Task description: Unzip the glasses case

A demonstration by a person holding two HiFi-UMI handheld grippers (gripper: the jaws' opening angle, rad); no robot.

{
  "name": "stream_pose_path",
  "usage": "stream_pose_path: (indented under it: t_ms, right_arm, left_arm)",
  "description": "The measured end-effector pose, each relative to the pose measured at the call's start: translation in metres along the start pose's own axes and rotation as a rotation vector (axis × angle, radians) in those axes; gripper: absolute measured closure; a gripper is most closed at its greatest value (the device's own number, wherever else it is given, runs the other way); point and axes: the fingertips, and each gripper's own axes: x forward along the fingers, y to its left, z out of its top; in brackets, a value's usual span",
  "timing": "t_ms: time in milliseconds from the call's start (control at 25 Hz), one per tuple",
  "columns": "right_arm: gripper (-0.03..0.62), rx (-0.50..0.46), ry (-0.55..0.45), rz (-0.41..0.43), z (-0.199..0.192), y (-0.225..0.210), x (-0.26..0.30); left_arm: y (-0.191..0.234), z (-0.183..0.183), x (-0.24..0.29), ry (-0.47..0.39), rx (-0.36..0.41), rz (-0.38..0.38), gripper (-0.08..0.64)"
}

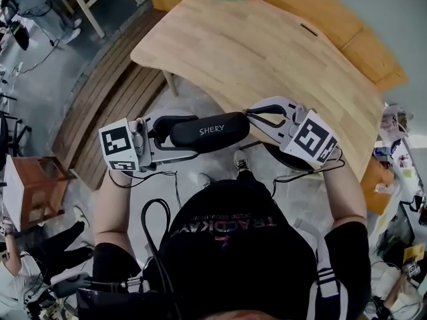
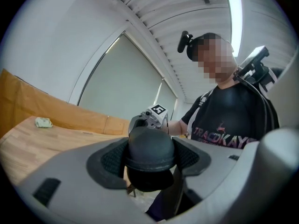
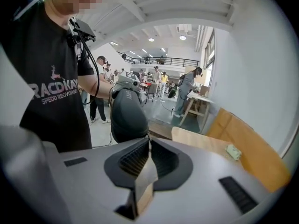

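Clamping the left end of the glasses case (image 1: 210, 131) with the left gripper (image 1: 160, 137), jaws closed on either side of the rounded shell and pads pressed flat against it; probably done to anchor the case, so that drawing the zip does not drag the whole thing along. Pointing that gripper level, in line with the case's length, presumably for a steady counter-hold. Carrying the case in mid-air, lying level and crosswise, with the table (image 1: 267, 52) beyond the case and well apart from it; likely chosen to keep both ends and the whole seam reachable. Looks like a long, black, hard-shelled oval with white lettering on the upper face and a seam running round its middle; apparently still zipped, without a visible gap. Meeting the right end of the case with the right gripper (image 1: 252, 115), jaws closed tight together, tips right at the seam and angled slightly downward; seemingly there to pinch the zip pull, though too small to confirm between the pads.
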Motion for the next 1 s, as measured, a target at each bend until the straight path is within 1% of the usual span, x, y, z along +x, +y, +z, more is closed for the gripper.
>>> stream_pose_path:
  t_ms: [40,80,120,160,240,280,360,440,600,760,840,920,1000]
  right_arm:
    - [0.564,0.017,-0.003,0.035,-0.002,0.003,-0.005]
    - [0.503,0.055,-0.016,0.075,-0.002,0.005,-0.010]
    - [0.403,0.102,-0.035,0.115,-0.002,0.007,-0.017]
    - [0.343,0.144,-0.057,0.153,-0.001,0.009,-0.024]
    - [0.308,0.199,-0.110,0.216,0.007,0.014,-0.034]
    - [0.282,0.211,-0.130,0.240,0.012,0.017,-0.036]
    - [0.267,0.202,-0.144,0.270,0.021,0.024,-0.033]
    - [0.251,0.168,-0.125,0.283,0.025,0.032,-0.023]
    - [0.229,0.085,-0.019,0.296,0.014,0.044,-0.004]
    - [0.230,0.073,-0.013,0.309,0.008,0.051,0.007]
    - [0.232,0.063,0.005,0.313,0.001,0.053,0.010]
    - [0.241,0.048,0.035,0.319,-0.010,0.053,0.013]
    - [0.251,0.039,0.046,0.323,-0.019,0.054,0.014]
  left_arm:
    - [0.000,-0.001,0.000,-0.004,-0.006,-0.001,0.258]
    - [-0.001,-0.002,0.001,-0.004,-0.008,-0.001,0.258]
    - [-0.001,-0.003,0.002,-0.001,-0.008,-0.002,0.258]
    - [-0.001,-0.003,0.003,0.004,-0.008,-0.003,0.258]
    - [0.000,-0.005,0.006,0.016,-0.008,-0.005,0.258]
    - [0.001,-0.006,0.009,0.022,-0.007,-0.007,0.258]
    - [0.002,-0.008,0.016,0.033,-0.006,-0.014,0.258]
    - [0.001,-0.010,0.024,0.048,-0.002,-0.026,0.258]
    - [0.000,-0.011,0.042,0.069,0.006,-0.059,0.258]
    - [0.000,-0.012,0.055,0.076,-0.003,-0.083,0.258]
    - [0.003,-0.016,0.061,0.088,-0.006,-0.088,0.258]
    - [0.006,-0.024,0.066,0.123,0.000,-0.088,0.256]
    - [0.008,-0.034,0.071,0.176,0.011,-0.086,0.253]
